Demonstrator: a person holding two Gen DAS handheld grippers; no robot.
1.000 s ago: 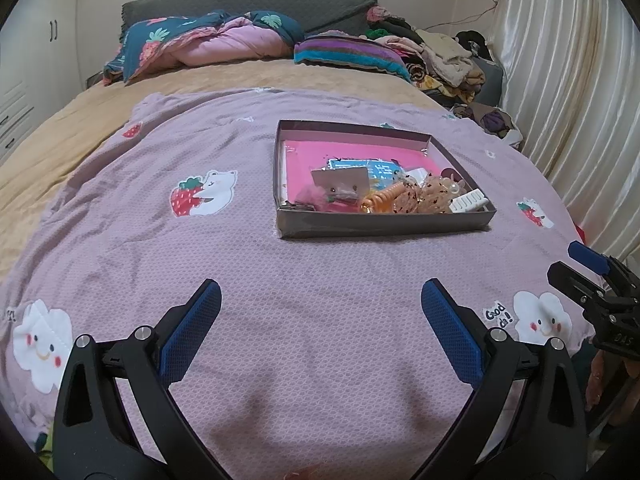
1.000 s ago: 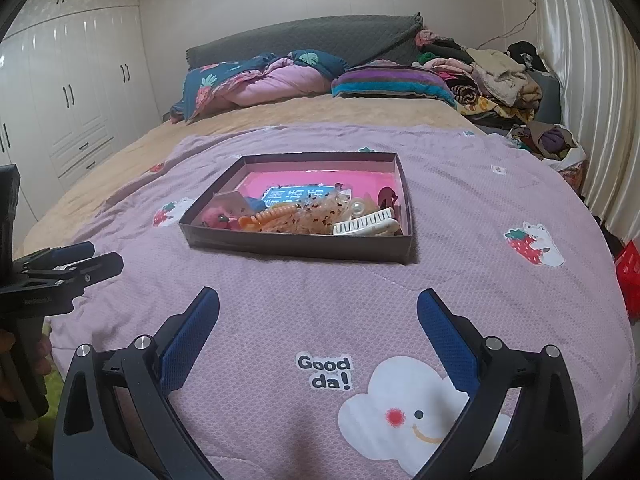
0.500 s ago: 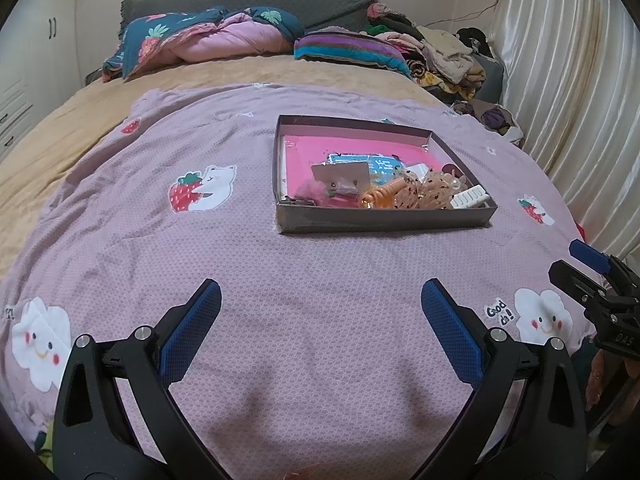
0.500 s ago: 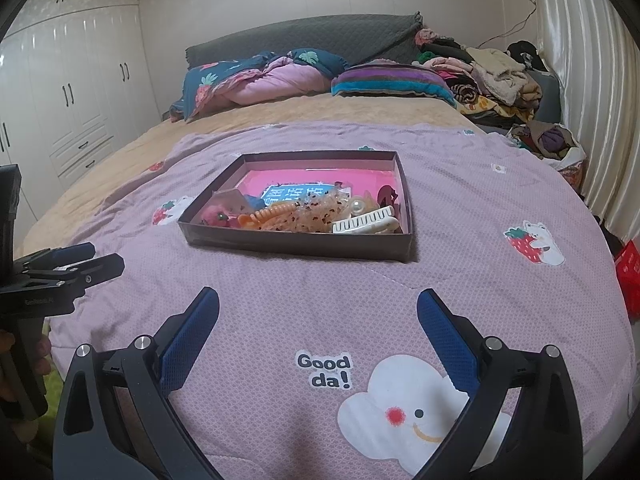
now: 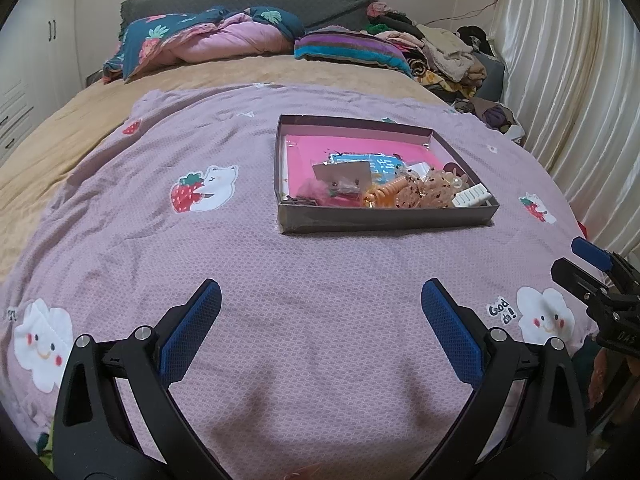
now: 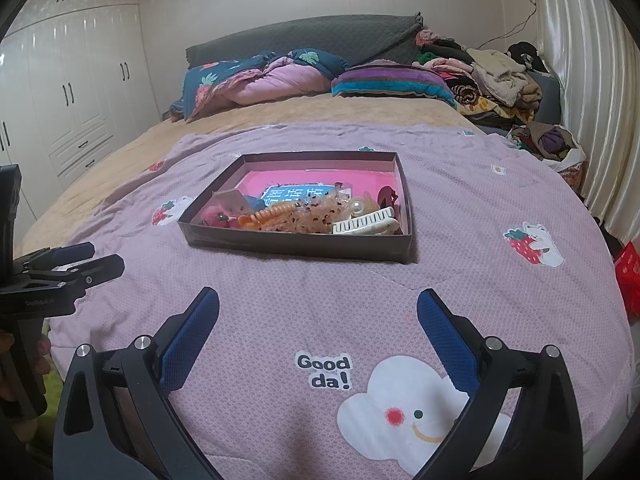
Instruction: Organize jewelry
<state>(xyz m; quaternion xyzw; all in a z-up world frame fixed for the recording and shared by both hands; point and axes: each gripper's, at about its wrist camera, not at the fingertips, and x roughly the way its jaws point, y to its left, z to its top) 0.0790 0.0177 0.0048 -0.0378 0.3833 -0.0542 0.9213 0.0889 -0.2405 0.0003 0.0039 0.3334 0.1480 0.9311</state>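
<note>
Bed [image 5: 60, 148] and its lilac quilt [image 5: 320, 264] carry one shallow dark box [image 5: 384, 220], well ahead of both hand-held grippers, long axis running left to right across the views. Left hand-held gripper [image 5: 320, 320] and right hand-held gripper [image 6: 318, 324] both hover spread apart and empty, neither clearly nearer. Inside the box, heaped along its near wall: one white claw clip [image 6: 366, 225], one orange spiral tie [image 6: 266, 215], other pieces too tangled to count.

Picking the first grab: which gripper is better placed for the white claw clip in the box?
Probably the right gripper. The white claw clip lies in the box at its near right corner, almost straight ahead in the right wrist view. From the left gripper it sits far right. Both are open.
</note>
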